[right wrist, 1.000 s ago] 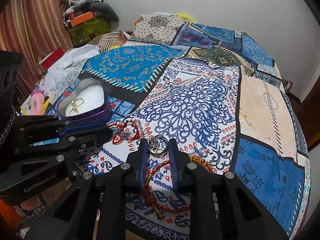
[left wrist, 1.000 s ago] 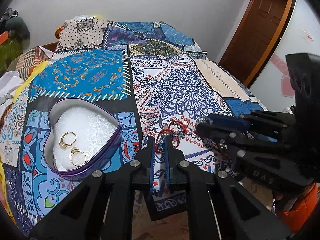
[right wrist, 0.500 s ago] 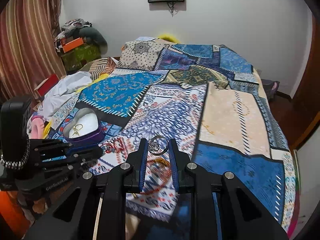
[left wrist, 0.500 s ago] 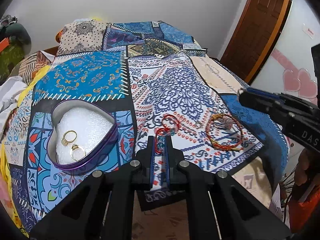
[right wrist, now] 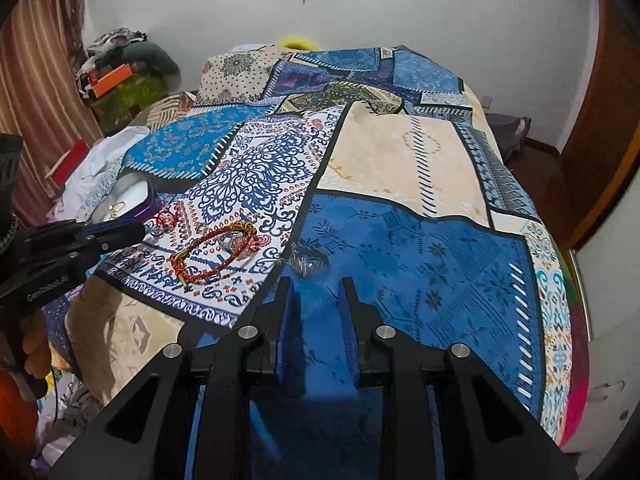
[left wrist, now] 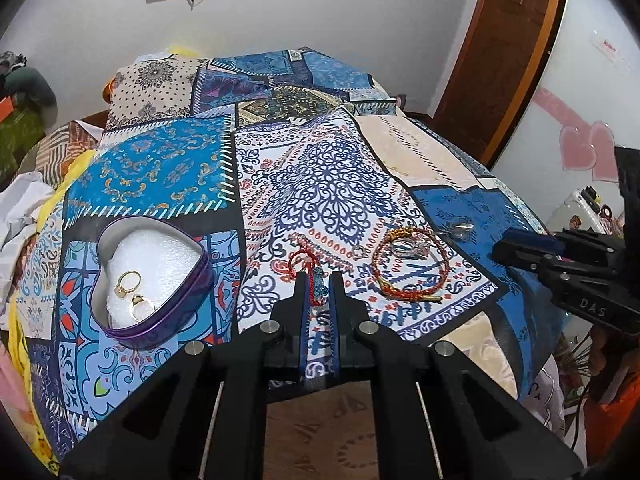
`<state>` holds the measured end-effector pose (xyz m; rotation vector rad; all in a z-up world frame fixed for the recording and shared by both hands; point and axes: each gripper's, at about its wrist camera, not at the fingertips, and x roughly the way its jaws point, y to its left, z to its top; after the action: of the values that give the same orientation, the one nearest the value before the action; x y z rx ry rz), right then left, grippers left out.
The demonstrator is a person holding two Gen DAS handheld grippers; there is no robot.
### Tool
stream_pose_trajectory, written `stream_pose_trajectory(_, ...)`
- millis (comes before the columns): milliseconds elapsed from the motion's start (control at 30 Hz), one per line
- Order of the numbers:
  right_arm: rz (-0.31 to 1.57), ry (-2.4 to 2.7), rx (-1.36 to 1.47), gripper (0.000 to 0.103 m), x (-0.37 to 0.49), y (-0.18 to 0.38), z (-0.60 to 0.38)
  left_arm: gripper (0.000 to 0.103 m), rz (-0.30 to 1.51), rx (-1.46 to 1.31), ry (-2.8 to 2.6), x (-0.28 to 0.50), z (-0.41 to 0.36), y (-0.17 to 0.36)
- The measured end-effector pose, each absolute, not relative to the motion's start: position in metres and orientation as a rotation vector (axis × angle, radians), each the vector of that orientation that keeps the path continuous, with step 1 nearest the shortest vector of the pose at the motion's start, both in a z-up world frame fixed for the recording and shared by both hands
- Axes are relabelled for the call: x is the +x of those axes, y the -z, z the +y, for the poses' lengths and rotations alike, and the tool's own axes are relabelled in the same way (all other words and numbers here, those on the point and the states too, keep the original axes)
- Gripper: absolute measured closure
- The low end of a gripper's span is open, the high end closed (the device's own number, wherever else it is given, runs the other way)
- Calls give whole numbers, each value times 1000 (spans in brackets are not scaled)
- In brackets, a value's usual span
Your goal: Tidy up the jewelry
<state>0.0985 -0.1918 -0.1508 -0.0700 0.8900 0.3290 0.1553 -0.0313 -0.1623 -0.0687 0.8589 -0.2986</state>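
Observation:
A purple heart-shaped tin (left wrist: 154, 276) with white foam holds two gold rings (left wrist: 128, 280) on the bedspread at the left; it also shows in the right wrist view (right wrist: 138, 200). My left gripper (left wrist: 319, 284) is shut on a red cord bracelet (left wrist: 306, 264) with blue beads. A red-and-gold bangle (left wrist: 408, 266) lies to its right, with a silver ring inside it. My right gripper (right wrist: 314, 286) is open and empty. A silver ring (right wrist: 306, 262) lies on the blue patch just ahead of it.
The patchwork bedspread (right wrist: 400, 152) covers the whole bed. The bed's near edge is just below both grippers. Clothes and boxes (right wrist: 120, 68) are piled at the far left. A wooden door (left wrist: 508, 52) stands at the right.
My right gripper has opened and let go of the silver ring, which now lies on the blue patch. Both grippers have drawn back from the bed. The left stays shut on the red bracelet.

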Motion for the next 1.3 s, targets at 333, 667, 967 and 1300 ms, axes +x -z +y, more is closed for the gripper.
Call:
stream_pose_trajectory(333,846,-344,-82,80,99,142,-189,96,852,-55,292,154,-33,160)
stream_pose_trajectory(667,842,-394,-115,80,130,148,-168,96,858,-69,284,159,-27,166)
stream_pose_trajectory(967,884,-456,-139,92,147,162,-151,96,870,-84,281,165,-22,175)
stream_pose_trajectory(1300,900,-448,-124,93,152,169,-153,96,877,-101,280,169,-18,180)
